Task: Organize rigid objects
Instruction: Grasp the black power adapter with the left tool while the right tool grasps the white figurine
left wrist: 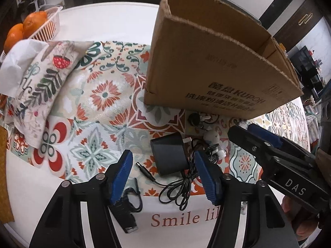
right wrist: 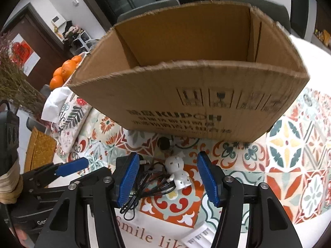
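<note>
Right below the cardboard box [left wrist: 217, 66] on the worktop [left wrist: 115, 18], both jaws gape empty: left hand-held gripper [left wrist: 163, 171] should straddle the black adapter [left wrist: 168, 154] body, not its cord, right hand-held gripper [right wrist: 167, 177] the white figurine [right wrist: 178, 171].

My left gripper [left wrist: 163, 171] has two black angular arms, each ending in a ribbed blue pad [left wrist: 122, 175], with round silver screw heads at the joints and triangular cut-outs in the black frames. My right gripper [right wrist: 166, 178] is built the same way: black linkage arms, ribbed blue pads [right wrist: 127, 180], silver pivot screws. Seen from the left wrist camera, the right gripper's black body bears the white letters "DAS". From the right wrist camera, the left gripper's body shows white lettering beginning "Ge", and a beige sleeve cuff [right wrist: 9, 186] sits beside it.
</note>
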The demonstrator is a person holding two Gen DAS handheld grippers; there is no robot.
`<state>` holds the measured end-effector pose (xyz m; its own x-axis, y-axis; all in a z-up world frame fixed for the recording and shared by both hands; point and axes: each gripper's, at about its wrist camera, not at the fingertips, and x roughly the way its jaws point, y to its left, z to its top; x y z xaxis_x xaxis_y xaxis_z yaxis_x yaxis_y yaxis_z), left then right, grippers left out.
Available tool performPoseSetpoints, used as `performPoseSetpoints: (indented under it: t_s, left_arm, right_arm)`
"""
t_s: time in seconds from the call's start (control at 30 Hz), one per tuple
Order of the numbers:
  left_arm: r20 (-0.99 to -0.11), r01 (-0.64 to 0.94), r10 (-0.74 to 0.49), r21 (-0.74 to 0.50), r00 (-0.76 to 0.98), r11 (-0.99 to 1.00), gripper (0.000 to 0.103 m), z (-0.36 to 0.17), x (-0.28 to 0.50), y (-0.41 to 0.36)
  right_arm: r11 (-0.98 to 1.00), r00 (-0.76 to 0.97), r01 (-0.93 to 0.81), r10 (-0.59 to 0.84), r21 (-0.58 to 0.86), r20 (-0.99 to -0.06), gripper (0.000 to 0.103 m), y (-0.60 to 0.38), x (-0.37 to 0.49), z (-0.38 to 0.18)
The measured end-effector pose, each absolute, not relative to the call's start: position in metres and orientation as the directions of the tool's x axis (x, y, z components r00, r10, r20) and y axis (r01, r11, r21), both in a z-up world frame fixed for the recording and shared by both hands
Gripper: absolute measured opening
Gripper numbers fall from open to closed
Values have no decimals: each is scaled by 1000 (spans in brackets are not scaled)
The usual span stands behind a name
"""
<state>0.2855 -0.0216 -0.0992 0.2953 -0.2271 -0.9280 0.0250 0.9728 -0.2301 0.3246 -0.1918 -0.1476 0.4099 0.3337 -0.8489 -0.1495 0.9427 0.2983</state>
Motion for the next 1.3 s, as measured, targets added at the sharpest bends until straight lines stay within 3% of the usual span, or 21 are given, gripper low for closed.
performPoseSetpoints:
  t_s: [0.57,1.3]
  left_arm:
    - [-938,-67,-242,-266,249,962,50,-132,299,-31]
    - [-958,-65,-197,-215,210,975,43,-159,302,-36]
  right_arm:
    - [911,348,-86,406,402,-845,44,-202,333,-180]
    - [925,331,-67,373,373,-867,44,-199,333,-201]
